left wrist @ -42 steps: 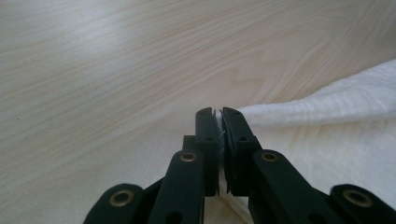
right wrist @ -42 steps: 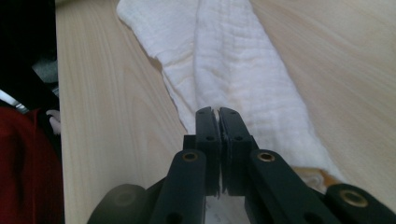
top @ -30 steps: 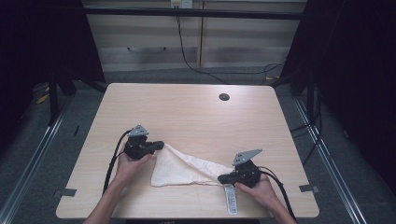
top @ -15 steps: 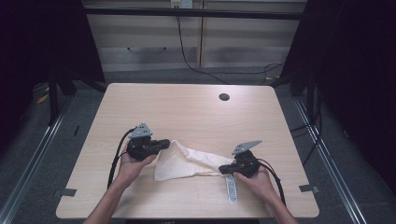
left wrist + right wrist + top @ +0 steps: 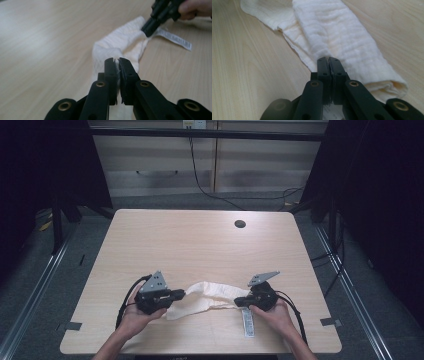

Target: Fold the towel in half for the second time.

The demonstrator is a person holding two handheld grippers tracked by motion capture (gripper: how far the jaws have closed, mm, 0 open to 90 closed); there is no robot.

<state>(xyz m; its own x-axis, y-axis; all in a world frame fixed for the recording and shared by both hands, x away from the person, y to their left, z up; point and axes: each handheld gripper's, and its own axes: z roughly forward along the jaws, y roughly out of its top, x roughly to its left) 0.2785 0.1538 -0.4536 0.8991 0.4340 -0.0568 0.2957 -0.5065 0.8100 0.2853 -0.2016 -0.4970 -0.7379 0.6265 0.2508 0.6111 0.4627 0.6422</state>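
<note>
Plainly soft and light, the cream-white crinkled cotton cloth [image 5: 207, 296] sags in loose folds on the pale wooden table [image 5: 200, 245] near its front edge, stretched between the hands. The left gripper [image 5: 181, 294] pinches one end, the right gripper [image 5: 238, 302] the end bearing the white care label [image 5: 247, 322]. Corners and hems offer the surest hold; the limp weave would likely bunch or slip elsewhere.

A light wooden table [image 5: 200, 245] is seen. A cream cloth [image 5: 207, 296] and its white label [image 5: 247, 322] are laid on it, between and beside the fingers.
</note>
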